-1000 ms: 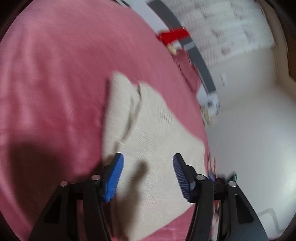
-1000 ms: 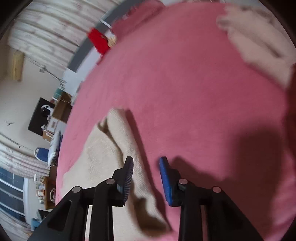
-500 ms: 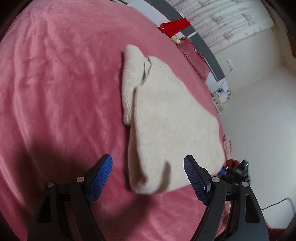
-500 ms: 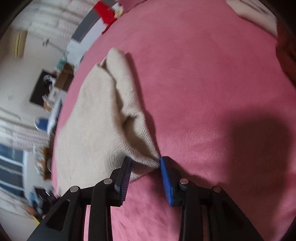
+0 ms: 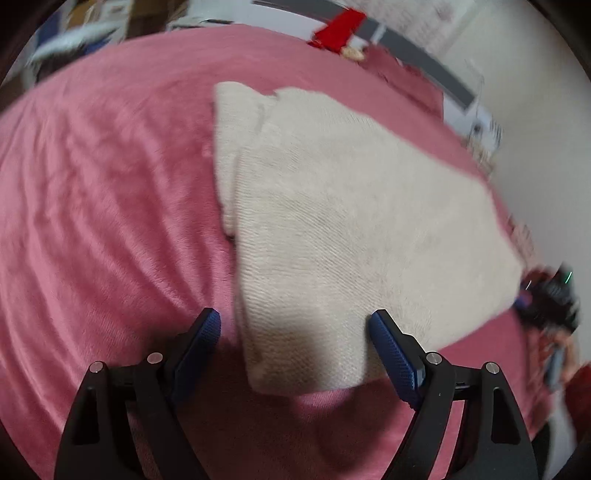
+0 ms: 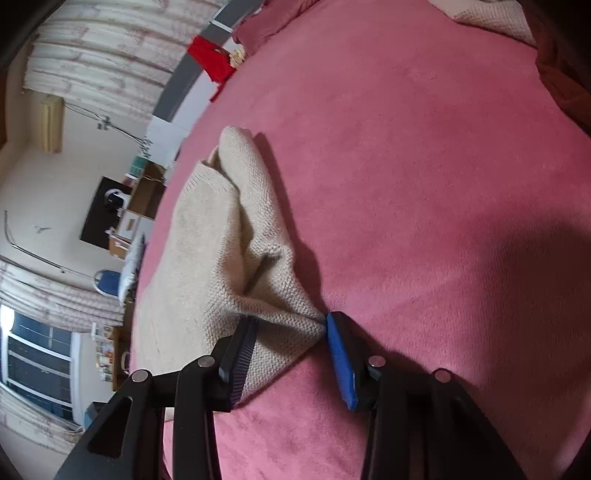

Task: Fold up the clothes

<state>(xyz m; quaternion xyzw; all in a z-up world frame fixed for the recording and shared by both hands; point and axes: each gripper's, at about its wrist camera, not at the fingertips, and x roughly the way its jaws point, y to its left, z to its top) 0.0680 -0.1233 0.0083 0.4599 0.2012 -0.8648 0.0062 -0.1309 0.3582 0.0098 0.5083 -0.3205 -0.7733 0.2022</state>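
Note:
A cream knit sweater (image 5: 351,221) lies partly folded on the pink bed blanket (image 5: 110,221). My left gripper (image 5: 295,321) hovers open and wide over the sweater's near corner, with its pads clear of the fabric. In the right wrist view the same sweater (image 6: 207,258) bunches to a point. My right gripper (image 6: 291,323) is low on the blanket (image 6: 424,184) with that bunched corner between its jaws. The jaws are opening, the fabric lies slack on the bed, and I see no pinch.
A second cream garment (image 6: 491,18) lies at the bed's far side beside a dark maroon cloth (image 6: 561,85). A red item (image 5: 340,26) sits at the bed's head end. Past the right edge a dark device with a green light (image 5: 554,291) lies low.
The left gripper widened, rolled and slid back to the sweater's near corner. The right gripper sank toward the sweater's bunched corner, which now sits between its slightly wider jaws.

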